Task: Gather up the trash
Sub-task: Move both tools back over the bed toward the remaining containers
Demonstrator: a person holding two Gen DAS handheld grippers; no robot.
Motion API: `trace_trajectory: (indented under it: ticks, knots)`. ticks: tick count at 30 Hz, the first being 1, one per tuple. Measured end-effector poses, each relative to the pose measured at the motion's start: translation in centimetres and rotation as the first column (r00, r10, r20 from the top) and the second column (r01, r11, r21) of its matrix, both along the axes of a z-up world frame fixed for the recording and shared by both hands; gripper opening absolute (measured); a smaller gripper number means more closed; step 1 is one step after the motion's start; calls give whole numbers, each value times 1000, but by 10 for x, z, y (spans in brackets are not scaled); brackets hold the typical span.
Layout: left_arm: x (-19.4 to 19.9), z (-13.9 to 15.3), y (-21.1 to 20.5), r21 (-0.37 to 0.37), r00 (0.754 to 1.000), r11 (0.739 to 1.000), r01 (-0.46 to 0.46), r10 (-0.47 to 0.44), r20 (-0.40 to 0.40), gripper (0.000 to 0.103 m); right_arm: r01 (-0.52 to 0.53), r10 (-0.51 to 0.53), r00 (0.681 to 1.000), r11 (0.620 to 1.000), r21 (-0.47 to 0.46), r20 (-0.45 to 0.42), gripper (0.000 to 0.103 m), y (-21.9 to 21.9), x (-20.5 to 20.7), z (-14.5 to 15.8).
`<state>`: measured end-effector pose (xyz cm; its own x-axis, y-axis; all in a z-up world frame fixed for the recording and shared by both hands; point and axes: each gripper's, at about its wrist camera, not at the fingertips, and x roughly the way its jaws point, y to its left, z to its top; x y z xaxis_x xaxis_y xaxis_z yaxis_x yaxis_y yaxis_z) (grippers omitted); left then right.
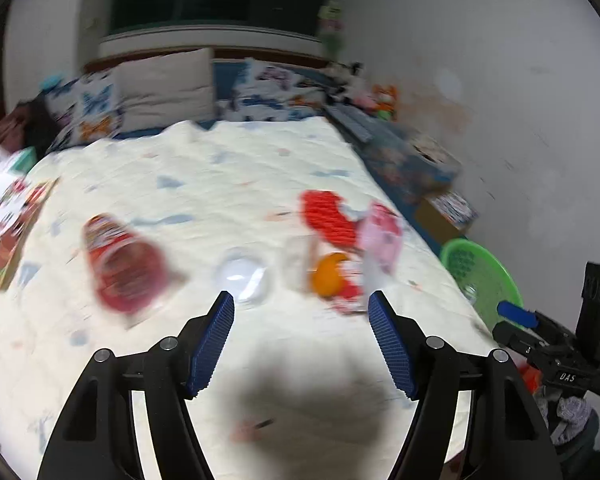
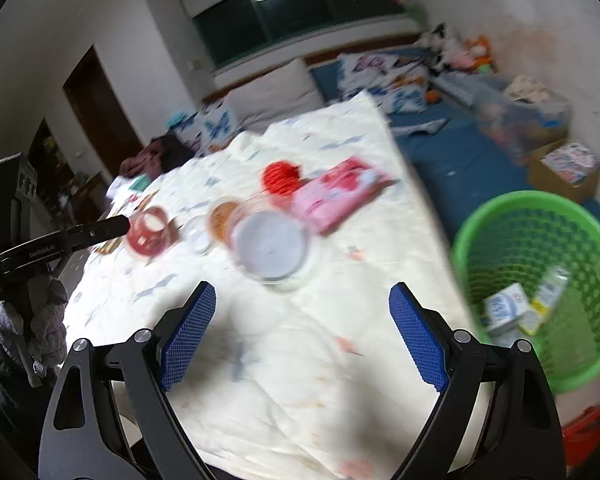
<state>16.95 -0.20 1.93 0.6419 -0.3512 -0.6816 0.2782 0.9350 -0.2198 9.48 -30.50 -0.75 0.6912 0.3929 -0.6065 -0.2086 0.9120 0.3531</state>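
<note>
Two cartons [image 2: 512, 308] inside the green basket [image 2: 480, 224] are shown only by the right wrist view; both the left gripper [image 1: 301, 304] and the right gripper [image 2: 302, 294] are seen open and empty.

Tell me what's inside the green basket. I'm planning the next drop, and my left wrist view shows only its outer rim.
Observer: In the right wrist view, the green basket holds a white and blue carton.
Operator: Anything else in there?
Observer: A small yellow and white pack lies right beside the carton, near the basket's bottom.
Operator: Is the right tool carrying anything?
Observer: No, the right tool is open over the bedcover, with nothing between its pads.
</note>
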Motion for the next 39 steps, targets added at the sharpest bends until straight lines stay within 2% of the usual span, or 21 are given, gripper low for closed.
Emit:
trace_trajectory:
  ticks: [5,8,10,13,28,39]
  knots:
    - [-1,-2,52,-34,992,991,-127,127,-18,69,-76,76,997,997,12,-31,89,29,27,-7]
    - [-1,-4,77,-51,982,981,-188,187,-32,70,-106,107,994,994,14,-38,95,36,41,-9]
    - [0,-6,87,-63,976,975,-214,212,-42,70,-121,121,992,993,18,-44,99,39,51,-11]
    - [1,-13,100,-74,967,965,-251,246,-68,70,-151,154,985,987,55,-71,99,40,65,-17]
    - [13,-15,127,-93,945,943,-321,312,-92,78,-173,174,972,985,22,-155,99,45,109,-44]
    - [22,-20,135,-95,939,937,-336,325,-115,79,-175,175,968,984,12,-180,99,45,122,-55]
